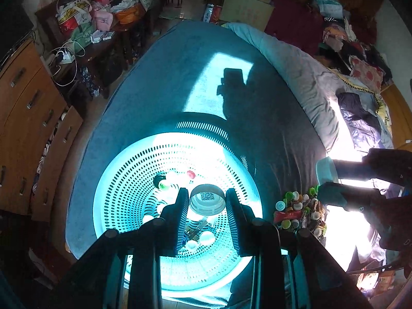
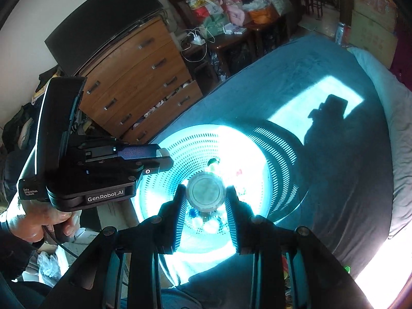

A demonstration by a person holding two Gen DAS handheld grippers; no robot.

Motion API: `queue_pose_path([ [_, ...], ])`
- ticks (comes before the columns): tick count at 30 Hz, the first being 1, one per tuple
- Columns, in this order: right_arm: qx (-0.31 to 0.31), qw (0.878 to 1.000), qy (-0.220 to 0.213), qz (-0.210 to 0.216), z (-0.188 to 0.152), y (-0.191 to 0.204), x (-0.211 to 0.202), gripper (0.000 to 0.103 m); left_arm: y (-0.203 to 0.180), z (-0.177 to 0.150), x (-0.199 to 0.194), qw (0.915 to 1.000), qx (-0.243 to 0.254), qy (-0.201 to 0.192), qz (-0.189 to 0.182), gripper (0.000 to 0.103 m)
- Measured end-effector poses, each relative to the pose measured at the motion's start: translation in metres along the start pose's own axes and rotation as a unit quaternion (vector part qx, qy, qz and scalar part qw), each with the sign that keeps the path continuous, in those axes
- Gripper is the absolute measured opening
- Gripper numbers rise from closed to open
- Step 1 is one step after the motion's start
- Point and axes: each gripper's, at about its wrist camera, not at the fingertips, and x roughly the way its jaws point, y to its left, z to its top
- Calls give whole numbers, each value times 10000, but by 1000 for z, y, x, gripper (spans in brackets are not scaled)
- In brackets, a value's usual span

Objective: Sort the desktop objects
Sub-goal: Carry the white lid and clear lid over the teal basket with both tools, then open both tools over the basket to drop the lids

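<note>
My left gripper (image 1: 206, 195) is shut on a white bottle cap with a QR code (image 1: 207, 202). It hangs over a round perforated basket (image 1: 123, 180) that stands on the blue bed cover. Several small caps lie in the basket, among them a red one (image 1: 191, 173) and a green one (image 1: 163, 186). My right gripper (image 2: 206, 191) is shut on a pale round lid (image 2: 206, 194) above the same basket (image 2: 180, 144). In the right wrist view the left gripper (image 2: 164, 157) points in from the left with its cap (image 2: 162, 152). In the left wrist view the right gripper (image 1: 325, 180) sits at the right edge.
A pile of mixed bottle caps and small items (image 1: 300, 213) lies on the bed to the right of the basket. A wooden chest of drawers (image 2: 134, 77) stands left of the bed. A crumpled grey quilt (image 1: 309, 77) lines the right side. A hand (image 2: 49, 216) holds the left gripper's grip.
</note>
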Motion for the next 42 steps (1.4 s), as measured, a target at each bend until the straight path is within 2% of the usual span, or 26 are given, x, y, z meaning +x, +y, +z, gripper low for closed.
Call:
queue_pose_path([
  [16,-60,9999,133,17,8,2,12,28,6,-3,16,9998,-25,189,-59,30],
  [39,-72,9998,172,46,3,6,15,29,2,-11,24,9995,33,289,-79,30],
  [40,-76,9998,168,38,3,7,15,30,2,-13,27,9993,77,354,-42,33],
  [42,-93,9999,106,-45,1,8,13,34,1,-17,32,9989,117,433,108,67],
])
